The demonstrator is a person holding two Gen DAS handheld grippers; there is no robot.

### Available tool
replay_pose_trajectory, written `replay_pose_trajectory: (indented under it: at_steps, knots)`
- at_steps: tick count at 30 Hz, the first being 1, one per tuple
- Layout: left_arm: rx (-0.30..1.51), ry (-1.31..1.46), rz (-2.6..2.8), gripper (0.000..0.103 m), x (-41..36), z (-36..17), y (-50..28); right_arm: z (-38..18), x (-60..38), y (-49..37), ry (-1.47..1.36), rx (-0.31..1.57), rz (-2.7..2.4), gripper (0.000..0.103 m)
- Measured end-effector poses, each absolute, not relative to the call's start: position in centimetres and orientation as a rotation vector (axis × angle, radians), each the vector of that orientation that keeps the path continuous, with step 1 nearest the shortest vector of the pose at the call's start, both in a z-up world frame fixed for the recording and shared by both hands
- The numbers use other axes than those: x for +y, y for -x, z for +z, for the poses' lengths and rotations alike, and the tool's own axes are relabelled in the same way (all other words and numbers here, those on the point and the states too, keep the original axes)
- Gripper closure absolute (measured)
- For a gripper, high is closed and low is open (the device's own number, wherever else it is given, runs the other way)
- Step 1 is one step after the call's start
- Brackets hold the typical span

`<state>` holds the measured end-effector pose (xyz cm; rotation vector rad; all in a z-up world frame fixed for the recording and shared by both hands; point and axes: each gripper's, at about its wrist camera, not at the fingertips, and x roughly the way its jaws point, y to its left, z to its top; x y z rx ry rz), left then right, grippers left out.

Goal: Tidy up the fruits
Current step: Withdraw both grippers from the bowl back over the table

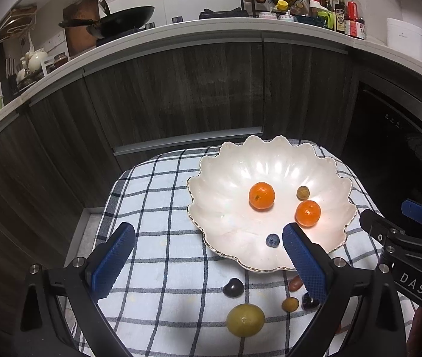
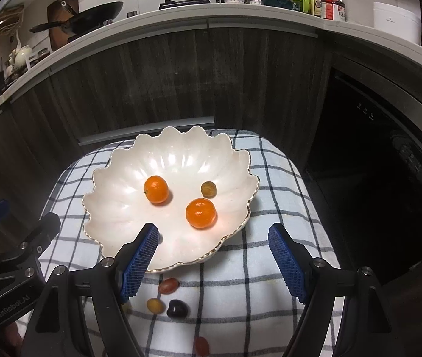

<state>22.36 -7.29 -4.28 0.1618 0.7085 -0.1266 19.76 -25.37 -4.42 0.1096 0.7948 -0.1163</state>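
Note:
A white scalloped bowl [image 1: 225,175] [image 2: 115,196] sits on a checked cloth and holds two oranges [image 1: 261,195] [image 1: 308,213], a small brown fruit [image 1: 303,192] and a blueberry [image 1: 272,240]. On the cloth near me lie a yellow-green citrus [image 1: 245,319], a dark plum [image 1: 233,287], a red cherry tomato [image 2: 168,285], a yellow cherry tomato [image 2: 155,305], a dark grape [image 2: 177,308] and another red tomato [image 2: 201,345]. My left gripper [image 1: 208,261] is open and empty above the bowl's near-left rim. My right gripper [image 2: 212,260] is open and empty above the bowl's near-right rim.
The checked cloth [image 1: 151,196] covers a small raised surface with drop-offs all around. Dark cabinet fronts [image 1: 181,89] stand behind it, under a counter with a wok [image 1: 115,22] and bottles [image 1: 350,15]. A dark appliance [image 2: 389,163] is at the right.

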Motion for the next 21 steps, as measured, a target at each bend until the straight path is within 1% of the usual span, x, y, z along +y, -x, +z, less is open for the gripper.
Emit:
replay_pose_trajectory:
  at_steps: [12,21]
  knots:
    - [0.690,-0.166,-0.133,0.002,-7.5,-3.3,-20.7,-3.3,-25.5,-18.0,-0.120,0.759,-0.101,0.026]
    - [0.694,-0.173,-0.142,0.002,-7.6,-3.5,-19.5,-3.1,-25.2,-16.6,-0.090,0.747,-0.088,0.025]
